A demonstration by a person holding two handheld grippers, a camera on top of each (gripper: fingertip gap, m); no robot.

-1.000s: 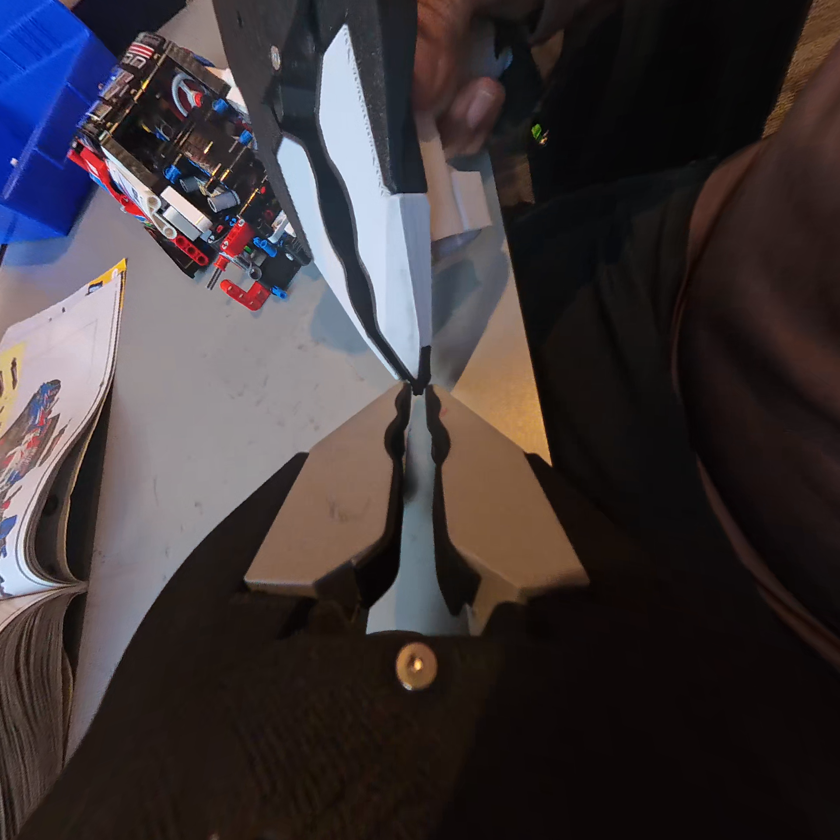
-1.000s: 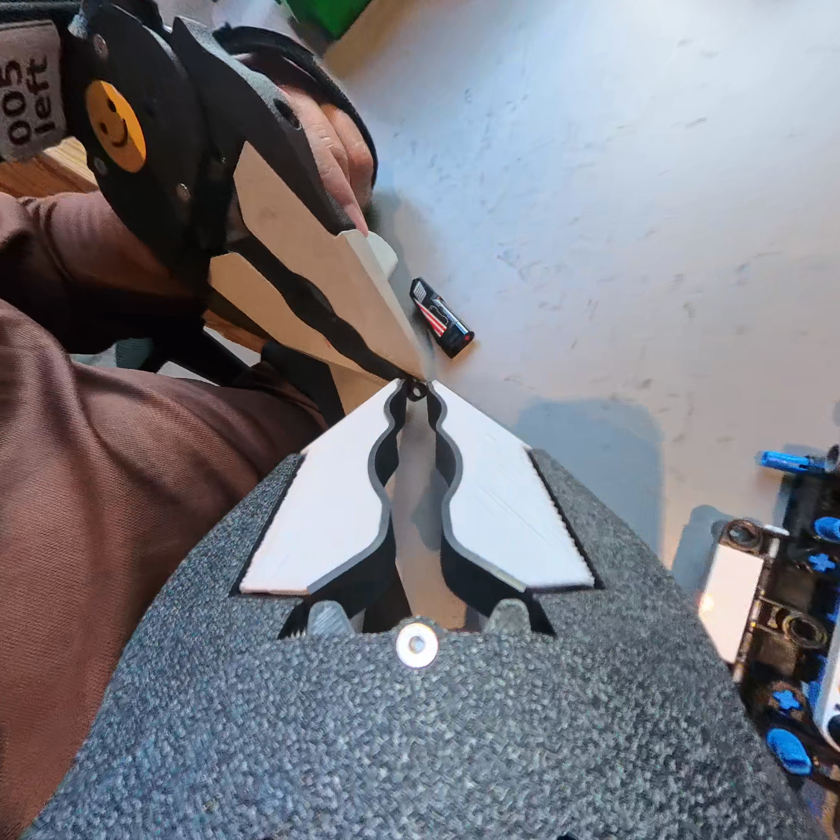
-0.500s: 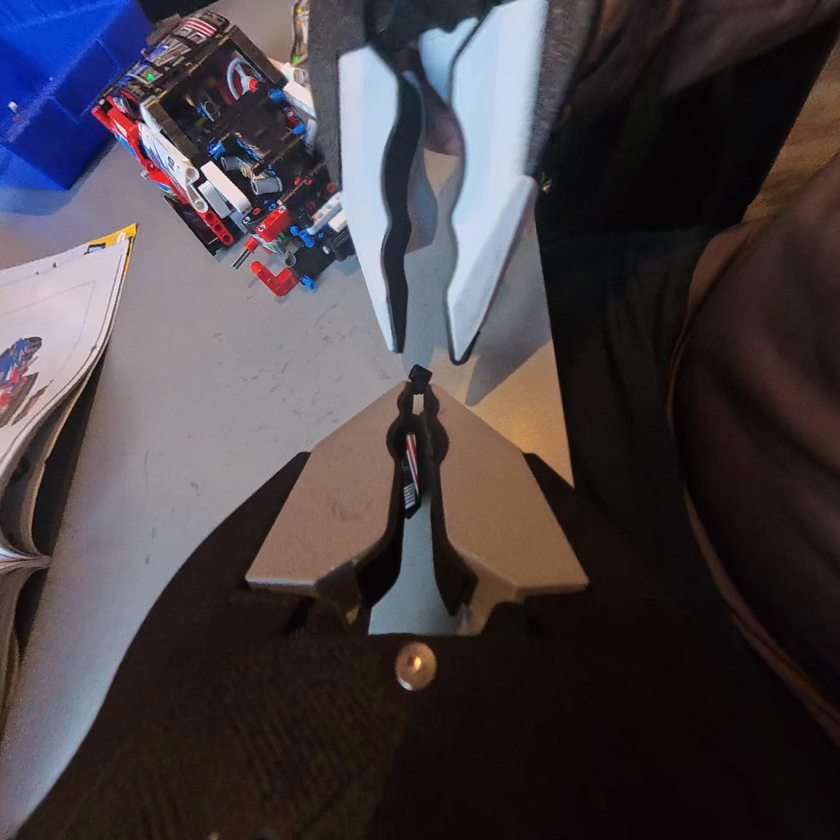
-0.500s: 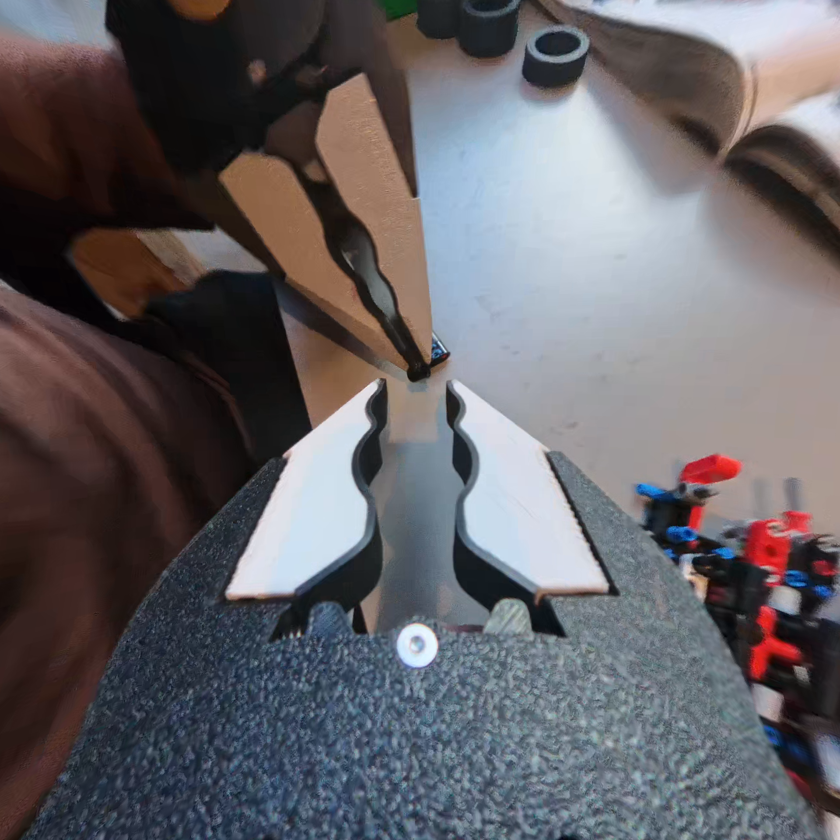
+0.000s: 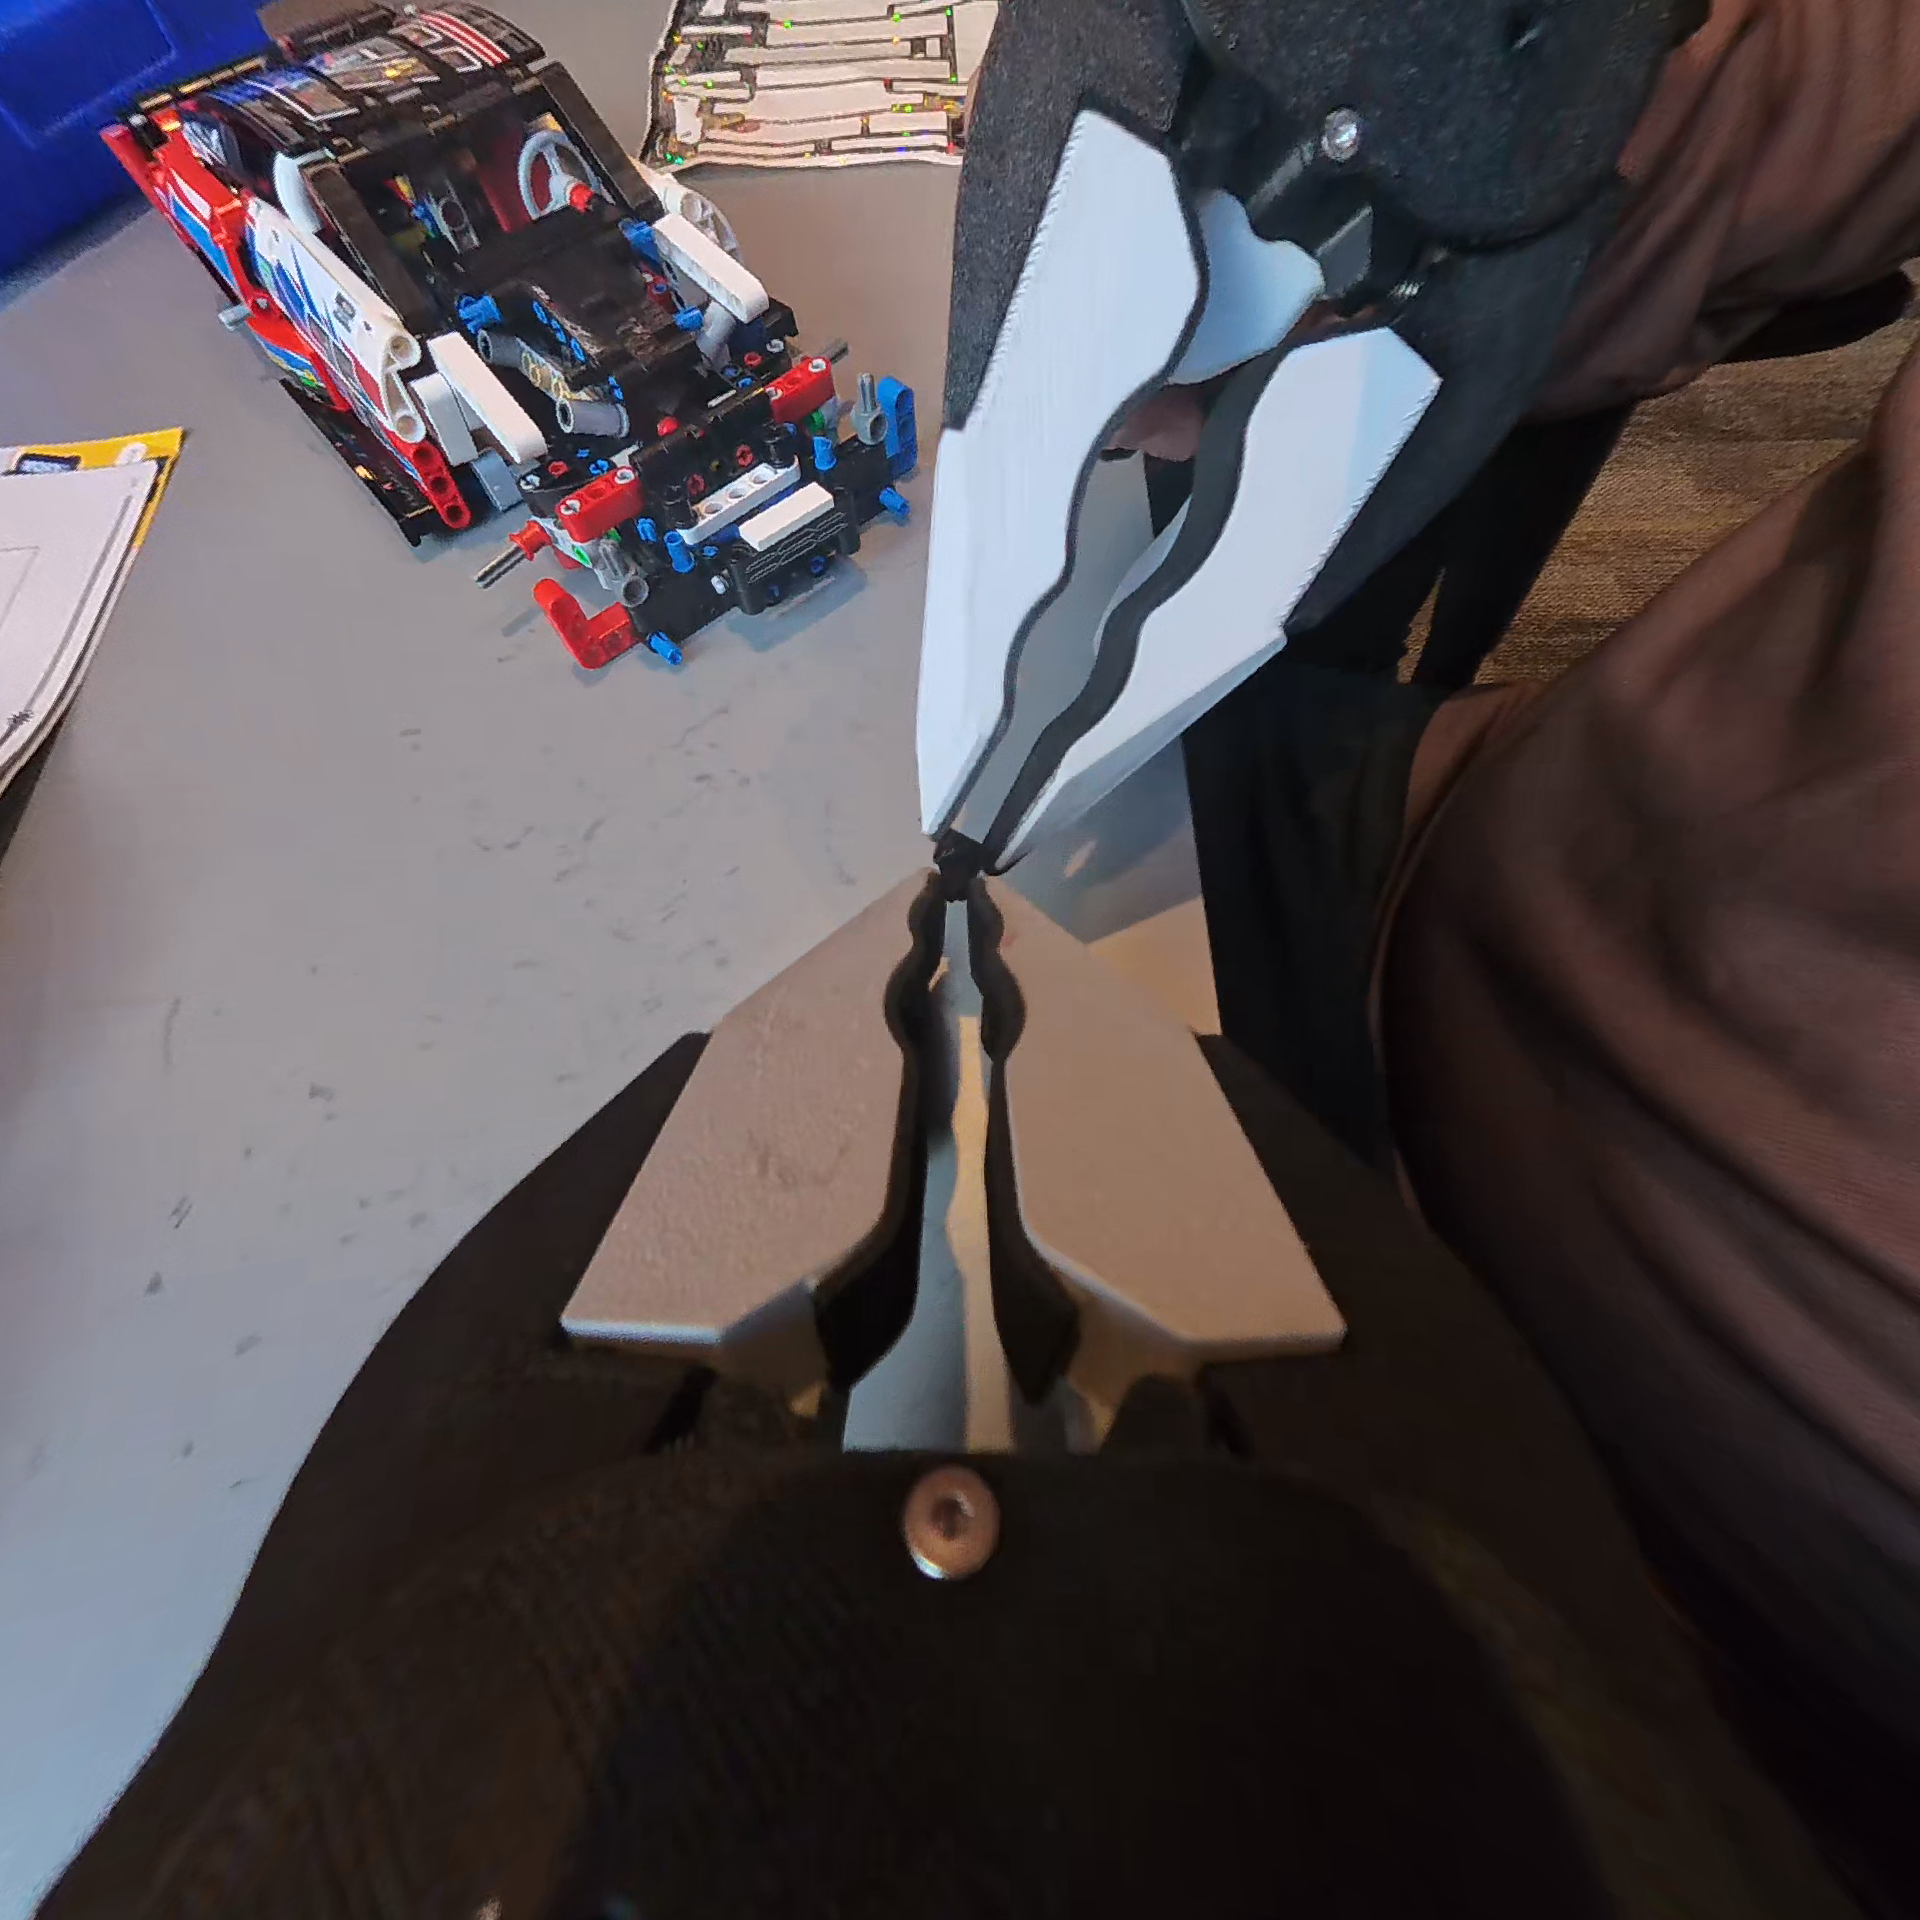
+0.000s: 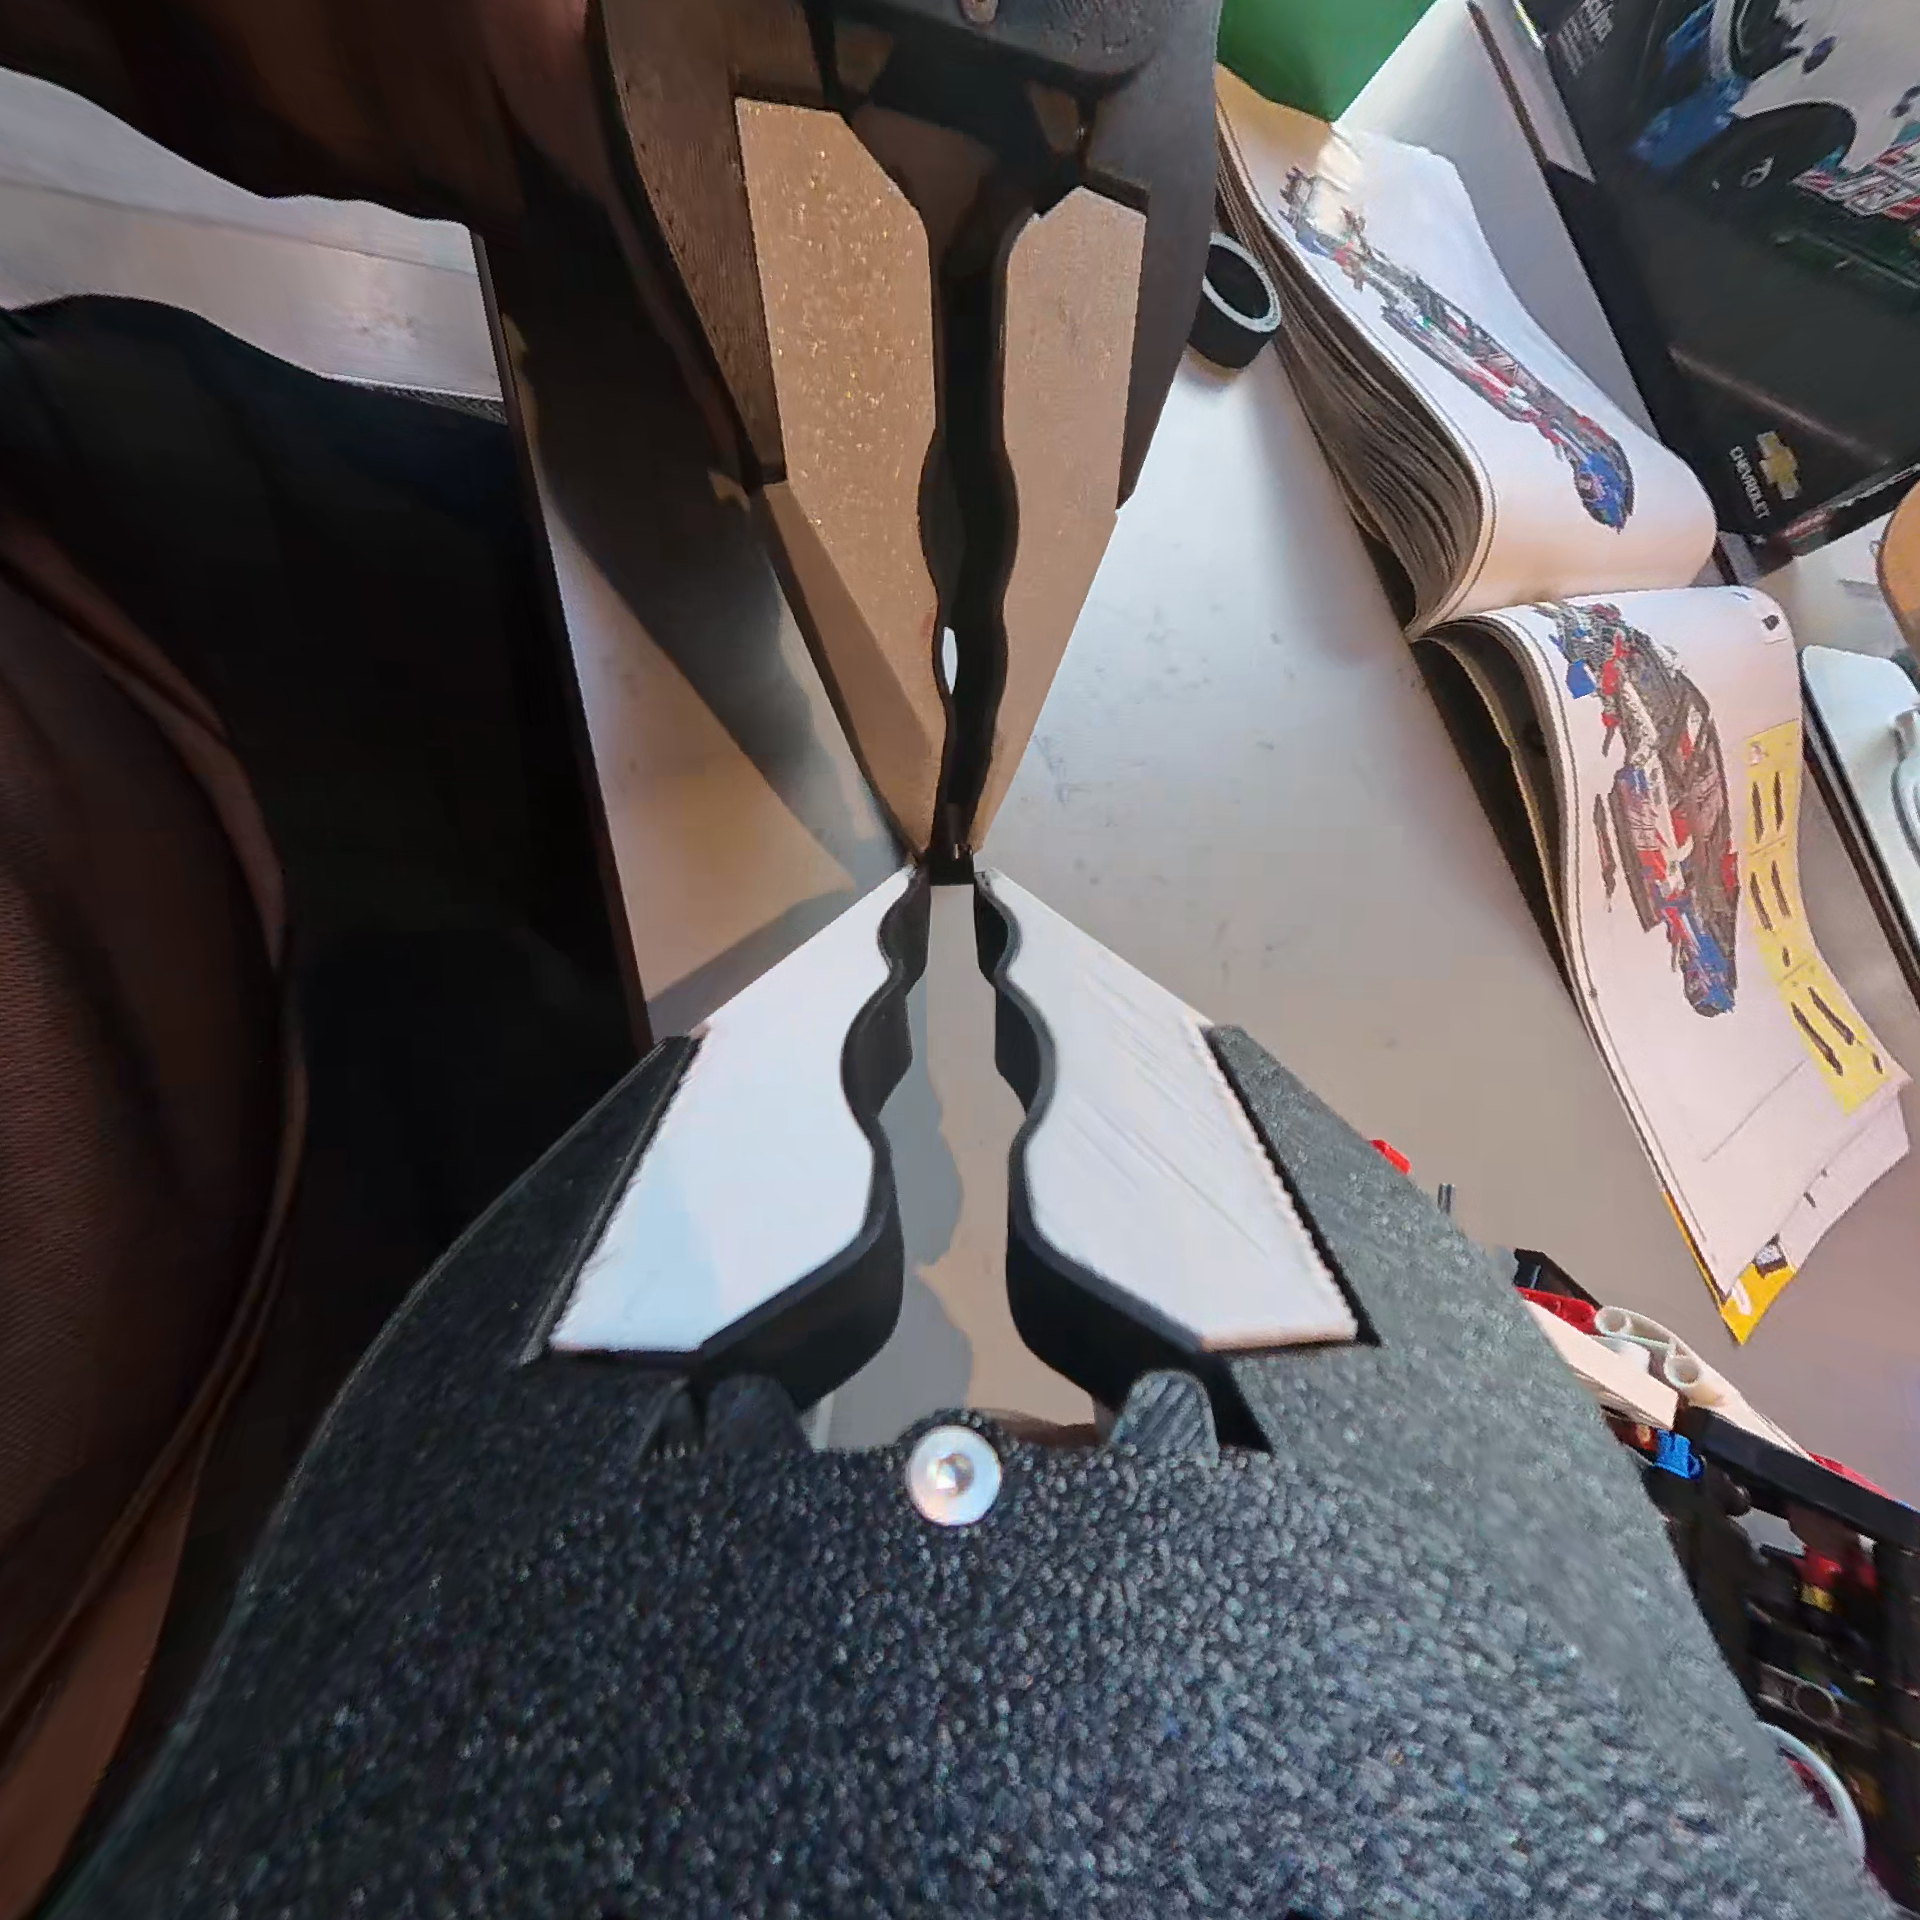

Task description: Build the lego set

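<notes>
Meeting tip to tip above the grey table (image 5: 343, 935), left gripper (image 5: 954, 902) and right gripper (image 6: 951, 894) both pinch one small black piece (image 5: 954, 871); part-built red-white-black lego car (image 5: 499, 343) sits far left.

White lettering marks the black box (image 6: 1787, 395).
</notes>
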